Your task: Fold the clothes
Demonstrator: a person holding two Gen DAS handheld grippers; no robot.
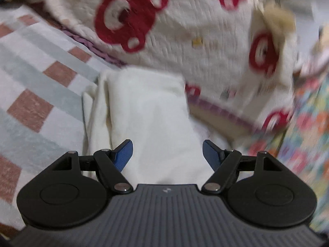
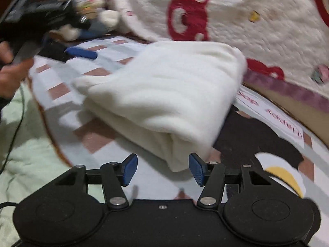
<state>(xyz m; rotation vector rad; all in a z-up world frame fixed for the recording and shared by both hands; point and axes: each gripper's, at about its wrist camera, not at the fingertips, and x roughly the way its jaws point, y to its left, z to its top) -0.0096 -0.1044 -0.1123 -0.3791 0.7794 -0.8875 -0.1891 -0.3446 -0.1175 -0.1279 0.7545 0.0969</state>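
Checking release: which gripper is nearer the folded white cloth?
Right. The right gripper sits just off the white cloth; the left gripper hangs apart, beyond its far side.

Home bedroom, bear-print blanket (image 1: pixel 185 30), plush toy (image 2: pixel 90 2), checked bedspread (image 1: pixel 37 94)

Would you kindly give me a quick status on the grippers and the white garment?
Left gripper open, nothing held. Right gripper open, clear of the cloth. White garment folded on the checked blanket. Bear blanket bunched behind it.
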